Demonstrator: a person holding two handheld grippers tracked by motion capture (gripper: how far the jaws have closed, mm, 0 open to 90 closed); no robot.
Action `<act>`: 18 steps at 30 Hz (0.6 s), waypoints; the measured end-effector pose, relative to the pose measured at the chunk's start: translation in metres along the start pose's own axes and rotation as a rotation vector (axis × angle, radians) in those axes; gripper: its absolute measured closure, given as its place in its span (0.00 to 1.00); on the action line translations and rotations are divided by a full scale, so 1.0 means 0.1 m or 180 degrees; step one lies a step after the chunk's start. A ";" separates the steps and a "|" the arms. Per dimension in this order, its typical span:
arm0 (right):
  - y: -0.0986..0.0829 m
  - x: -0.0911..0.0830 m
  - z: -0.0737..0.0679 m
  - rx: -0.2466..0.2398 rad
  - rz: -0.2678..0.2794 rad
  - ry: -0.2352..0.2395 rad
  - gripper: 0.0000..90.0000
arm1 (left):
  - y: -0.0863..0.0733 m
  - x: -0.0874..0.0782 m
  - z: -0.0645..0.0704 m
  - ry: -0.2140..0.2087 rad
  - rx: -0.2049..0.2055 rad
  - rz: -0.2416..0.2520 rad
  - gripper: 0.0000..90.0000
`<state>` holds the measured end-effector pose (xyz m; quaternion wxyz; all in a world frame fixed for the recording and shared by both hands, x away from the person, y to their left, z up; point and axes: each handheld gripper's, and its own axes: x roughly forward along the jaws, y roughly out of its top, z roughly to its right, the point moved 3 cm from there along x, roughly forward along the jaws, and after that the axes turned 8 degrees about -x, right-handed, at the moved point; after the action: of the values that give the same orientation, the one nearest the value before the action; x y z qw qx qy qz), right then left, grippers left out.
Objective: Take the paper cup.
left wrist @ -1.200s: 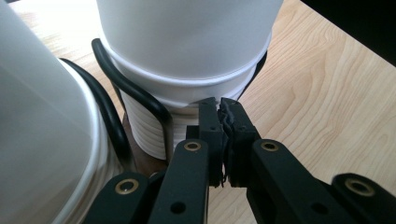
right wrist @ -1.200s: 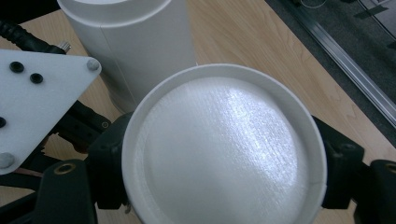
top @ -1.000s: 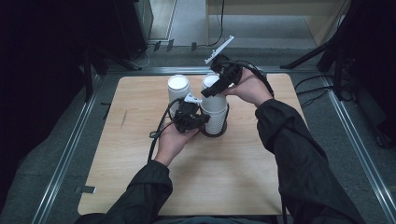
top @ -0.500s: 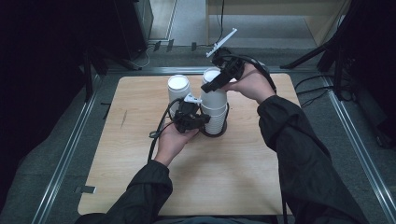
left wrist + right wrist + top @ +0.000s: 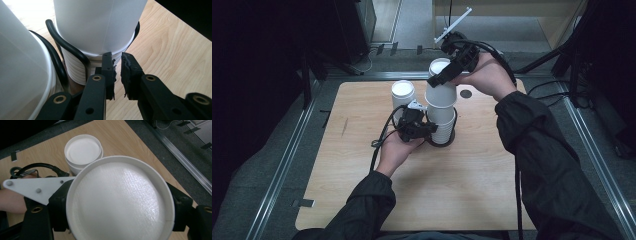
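Cup stack (image 5: 442,127) mid-worktop (image 5: 362,200); second stack (image 5: 403,97) just left, slightly behind. Lifted cup (image 5: 441,87) directly above first stack. Left gripper (image 5: 424,129) at stack base.

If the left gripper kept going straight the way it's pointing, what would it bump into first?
Most likely the stack of white paper cups: the left gripper points at its ribbed rims, its nearly shut jaws almost touching. The black wire holder around the stack sits just beside that line, so which comes first is hard to judge.

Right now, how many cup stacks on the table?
2. One stack stands at the back left; the other stack sits beside it, steadied low by the left tongs, while the right tongs grip a cup above it. Cups per stack can't be counted.
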<state>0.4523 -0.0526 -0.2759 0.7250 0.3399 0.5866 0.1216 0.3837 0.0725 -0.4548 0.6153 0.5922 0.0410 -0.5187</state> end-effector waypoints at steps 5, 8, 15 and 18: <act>0.04 -0.16 -0.05 -0.0113 0.0040 0.0027 0.27 | 0.00 0.00 0.00 -0.0001 0.0021 -0.0018 0.88; 0.04 -0.21 -0.07 -0.0136 0.0052 0.0040 0.27 | -0.01 0.01 0.00 -0.0013 0.0025 -0.0030 0.87; -0.07 -0.46 -0.13 -0.0147 0.0131 0.0135 0.27 | -0.02 -0.02 0.03 -0.0146 0.0052 -0.0019 0.80; -0.15 -0.53 -0.15 -0.0139 0.0169 0.0150 0.27 | -0.03 -0.03 0.05 -0.0201 0.0103 -0.0049 0.75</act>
<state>0.4203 -0.0888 -0.2463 0.7147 0.3364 0.5915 0.1616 0.3772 0.0713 -0.4532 0.6026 0.5851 0.0176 -0.5425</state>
